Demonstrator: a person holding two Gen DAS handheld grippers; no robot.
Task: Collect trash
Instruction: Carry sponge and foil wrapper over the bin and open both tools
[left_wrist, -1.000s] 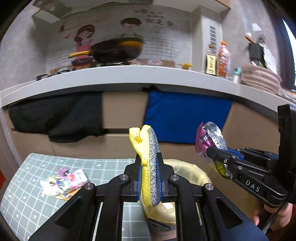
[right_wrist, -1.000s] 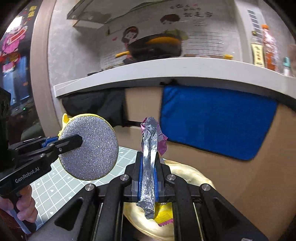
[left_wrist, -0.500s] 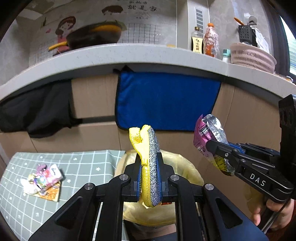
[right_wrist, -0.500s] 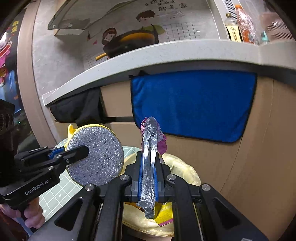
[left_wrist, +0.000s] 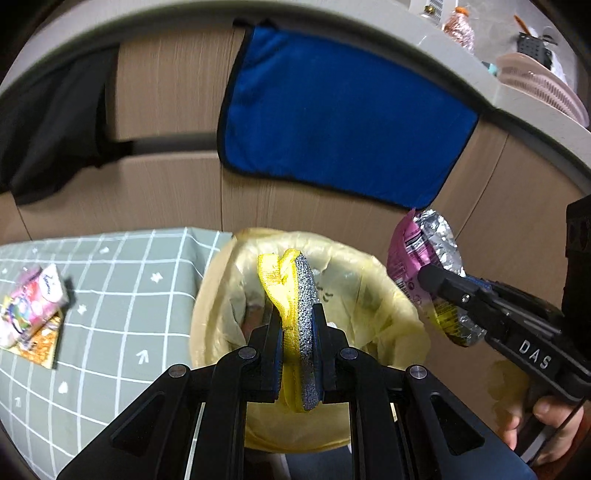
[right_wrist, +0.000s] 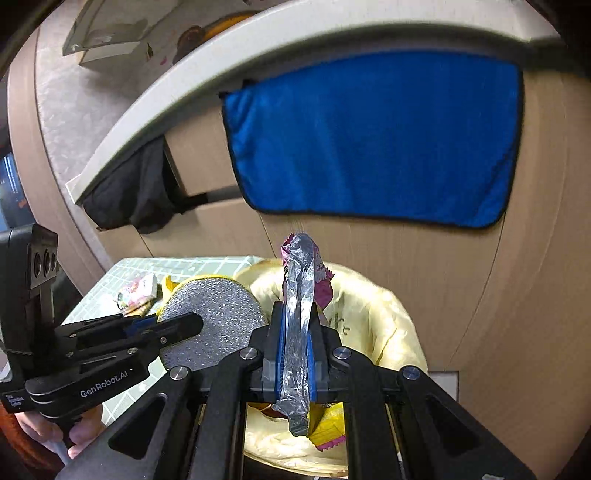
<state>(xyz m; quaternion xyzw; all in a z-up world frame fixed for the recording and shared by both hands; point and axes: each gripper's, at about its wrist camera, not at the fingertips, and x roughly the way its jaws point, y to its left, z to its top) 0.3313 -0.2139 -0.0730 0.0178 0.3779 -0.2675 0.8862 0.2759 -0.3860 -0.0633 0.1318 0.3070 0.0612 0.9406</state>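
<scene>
A round scouring pad (left_wrist: 295, 314), yellow on one face and glittery grey on the other, is clamped edge-on between the closed fingers of the left gripper (left_wrist: 298, 332) and is held above the open mouth of a bin lined with a pale yellow bag (left_wrist: 373, 295). In the right wrist view the same pad (right_wrist: 218, 317) is seen by its flat grey face, with the left gripper (right_wrist: 184, 326) closed on its lower left edge. A crumpled snack wrapper (right_wrist: 301, 314), silver inside and pink and yellow outside, is pinched between the closed fingers of the right gripper (right_wrist: 295, 354); it stands upright above the fingers, and its yellow end hangs below them over the bag-lined bin (right_wrist: 388, 317). From the left wrist view the wrapper (left_wrist: 424, 258) and the right gripper (left_wrist: 436, 284) are seen at the right rim of the bin, just beside the pad but apart from it. The bin is placed against the right edge of a worktop covered with a green checked cloth (left_wrist: 122, 295). Near the left edge of that cloth a small heap of further packets (left_wrist: 33, 306), pink, white and orange, is seen lying flat. Behind the bin a blue towel (left_wrist: 332, 114) and a black cloth (left_wrist: 48, 122) are hung on the wooden cabinet front under a pale counter edge.
</scene>
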